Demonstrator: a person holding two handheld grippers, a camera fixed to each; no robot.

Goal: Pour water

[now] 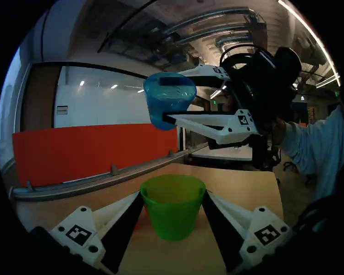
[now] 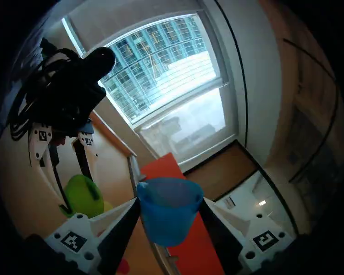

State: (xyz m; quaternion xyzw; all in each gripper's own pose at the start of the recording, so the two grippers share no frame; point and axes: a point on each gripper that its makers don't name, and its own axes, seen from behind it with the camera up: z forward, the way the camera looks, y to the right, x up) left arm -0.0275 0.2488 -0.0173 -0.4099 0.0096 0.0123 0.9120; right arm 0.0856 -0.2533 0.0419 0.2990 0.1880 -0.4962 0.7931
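The blue cup (image 1: 169,98) hangs tilted above the green cup (image 1: 173,215) — clamped in the right gripper (image 2: 169,201). The left gripper (image 1: 173,195) grips the green cup, standing on the table (image 1: 245,188). Best bring the lip low over the green mouth — then tip slowly.

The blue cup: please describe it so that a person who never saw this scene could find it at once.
In the left gripper view, find the long orange wall panel behind the wooden table. Above the panel's right end, the right gripper holds the blue cup in the air. Unlike the green cup, upright and low over the table, it is raised and tilted.
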